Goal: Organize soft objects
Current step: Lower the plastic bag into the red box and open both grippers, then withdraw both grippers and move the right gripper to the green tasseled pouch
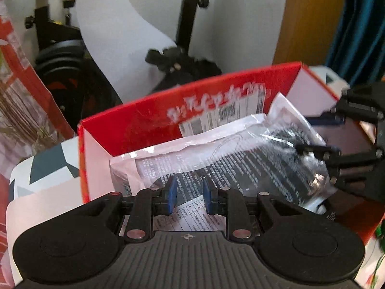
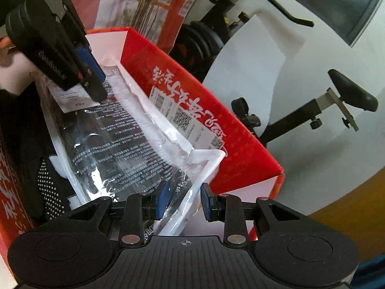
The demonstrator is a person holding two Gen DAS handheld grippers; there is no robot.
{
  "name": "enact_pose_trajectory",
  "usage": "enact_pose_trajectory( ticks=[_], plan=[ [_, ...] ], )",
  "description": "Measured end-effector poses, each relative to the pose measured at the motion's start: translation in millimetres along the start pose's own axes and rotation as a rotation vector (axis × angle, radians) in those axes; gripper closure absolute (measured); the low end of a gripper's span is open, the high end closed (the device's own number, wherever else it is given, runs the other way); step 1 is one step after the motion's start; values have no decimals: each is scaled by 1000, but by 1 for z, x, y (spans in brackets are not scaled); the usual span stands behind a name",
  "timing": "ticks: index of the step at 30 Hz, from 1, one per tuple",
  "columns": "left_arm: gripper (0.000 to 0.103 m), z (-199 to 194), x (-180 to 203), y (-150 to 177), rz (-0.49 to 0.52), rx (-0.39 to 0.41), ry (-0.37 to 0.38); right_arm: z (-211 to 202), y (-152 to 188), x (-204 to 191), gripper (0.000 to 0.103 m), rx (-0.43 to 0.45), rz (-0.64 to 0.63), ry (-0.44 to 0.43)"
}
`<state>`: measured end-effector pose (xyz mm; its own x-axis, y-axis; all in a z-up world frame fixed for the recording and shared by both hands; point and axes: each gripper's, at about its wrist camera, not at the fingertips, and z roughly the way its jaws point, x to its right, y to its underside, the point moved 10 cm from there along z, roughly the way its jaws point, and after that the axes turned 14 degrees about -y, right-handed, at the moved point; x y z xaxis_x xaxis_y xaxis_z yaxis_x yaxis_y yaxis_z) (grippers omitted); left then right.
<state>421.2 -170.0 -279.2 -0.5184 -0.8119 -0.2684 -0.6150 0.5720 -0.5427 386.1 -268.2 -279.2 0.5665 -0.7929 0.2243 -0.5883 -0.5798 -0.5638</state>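
I am at the placing step: the plastic-wrapped packet [image 1: 216, 149] lies slanted inside the red box [image 1: 144, 118], one corner riding up its far wall. My left hand-held gripper [image 1: 189, 193] and right hand-held gripper [image 2: 182, 200] both stand released, fingers straddling opposite ends of the packet. Next, I judge, it wants pressing flat, gently, before I withdraw.

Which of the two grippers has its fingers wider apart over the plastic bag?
The right gripper: its blue fingers stand clearly wider than the left gripper's, both open at the bag in the red box.
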Motion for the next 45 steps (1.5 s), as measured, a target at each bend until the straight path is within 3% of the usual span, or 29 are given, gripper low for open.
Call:
enact_pose_trajectory(
  ticks=[8,16,20,25,33,40,45],
  plan=[
    [78,14,3,9,33,-32,8,9,1,-2,76,-58,-24,-30],
    [78,7,1,5,22,7,-5,8,5,8,71,-49,47,-27],
    [77,-10,-7,2,-34,69,1,-10,-1,8,48,22,37,17],
    [70,-50,-10,-3,-64,189,-14,-42,-14,7,47,129,59,39],
    [66,-103,-7,19,-168,316,-57,-97,-6,12,47,342,346,-16],
    [66,-132,-8,57,-296,340,-78,-134,24,-9,47,440,486,-33],
    [66,-146,-5,91,-363,337,-93,-150,44,-31,47,462,485,-63]
  ],
)
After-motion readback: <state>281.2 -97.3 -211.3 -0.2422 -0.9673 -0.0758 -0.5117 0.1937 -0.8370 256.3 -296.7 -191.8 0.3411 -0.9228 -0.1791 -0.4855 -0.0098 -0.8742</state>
